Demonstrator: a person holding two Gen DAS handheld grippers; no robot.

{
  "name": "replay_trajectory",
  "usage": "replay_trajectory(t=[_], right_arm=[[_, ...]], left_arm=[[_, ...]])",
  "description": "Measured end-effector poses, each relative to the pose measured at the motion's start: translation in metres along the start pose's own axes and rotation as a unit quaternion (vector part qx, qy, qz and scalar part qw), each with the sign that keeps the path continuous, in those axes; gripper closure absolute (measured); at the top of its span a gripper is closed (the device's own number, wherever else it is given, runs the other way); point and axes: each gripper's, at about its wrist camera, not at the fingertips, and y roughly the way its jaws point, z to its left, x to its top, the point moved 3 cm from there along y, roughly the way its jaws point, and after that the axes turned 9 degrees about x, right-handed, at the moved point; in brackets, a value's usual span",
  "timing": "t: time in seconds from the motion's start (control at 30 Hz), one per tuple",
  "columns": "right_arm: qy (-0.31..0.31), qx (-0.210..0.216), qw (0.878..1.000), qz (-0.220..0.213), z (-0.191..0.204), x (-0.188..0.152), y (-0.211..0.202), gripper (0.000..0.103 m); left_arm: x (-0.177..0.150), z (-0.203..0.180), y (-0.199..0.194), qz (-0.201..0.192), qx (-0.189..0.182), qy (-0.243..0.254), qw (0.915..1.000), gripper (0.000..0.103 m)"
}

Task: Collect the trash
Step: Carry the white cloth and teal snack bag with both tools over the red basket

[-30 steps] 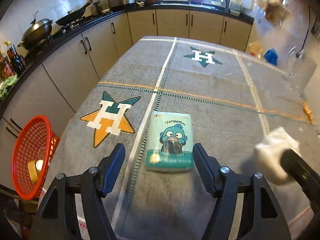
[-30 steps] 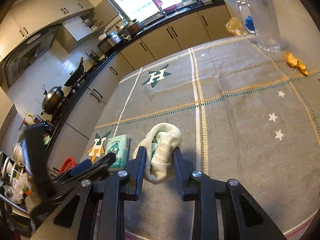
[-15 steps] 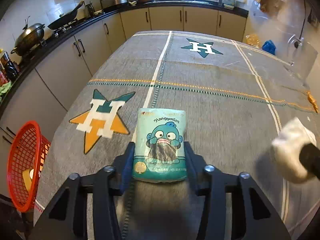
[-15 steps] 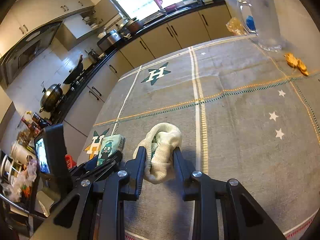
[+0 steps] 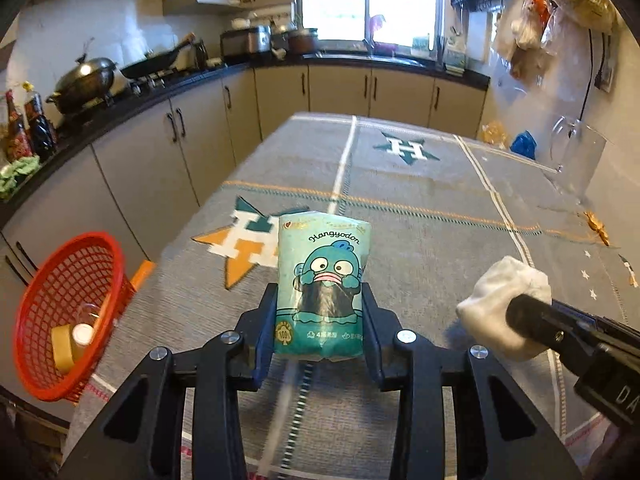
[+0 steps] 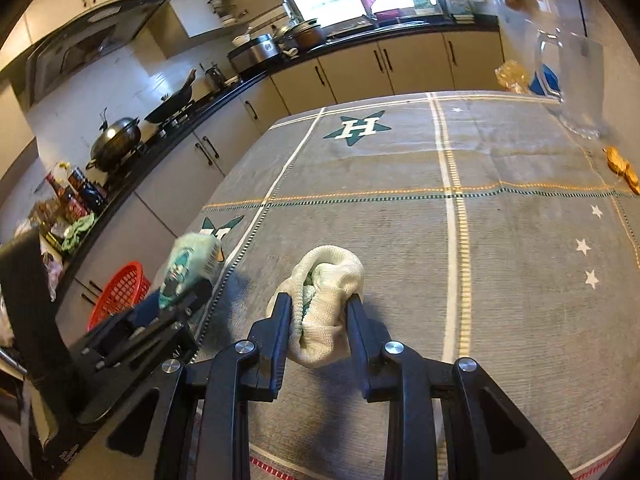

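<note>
The tissue pack sits pinched in my left gripper, whose jaws have just closed on it, lifted near the table's left edge. My right gripper clamps the white cloth wad. Next, I'd judge, both go to the red basket beyond that edge.

Teal tissue pack showing a blue-green cartoon fish with pink lips and dark "Hangyodon" lettering, center frame. Grey cloth on the counter carrying white, orange and green-dashed grid lines, small white stars at right, a teal star with white H at upper center, an orange-and-teal one at left. Off-white knit rag showing green inside. Red mesh basket, lower left, holding a yellowish tape roll. Black tongs with dark blue pads.
</note>
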Motion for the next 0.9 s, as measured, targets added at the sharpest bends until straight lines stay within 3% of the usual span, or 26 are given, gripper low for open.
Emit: replay_trajectory(t=[0.9], right_arm=[[-0.015, 0.020, 0.999, -0.036, 0.010, 0.002, -0.018, 0.073]], left_arm=[[-0.002, 0.017, -0.016, -0.028, 0.031, -0.018, 0.9990, 0.066]])
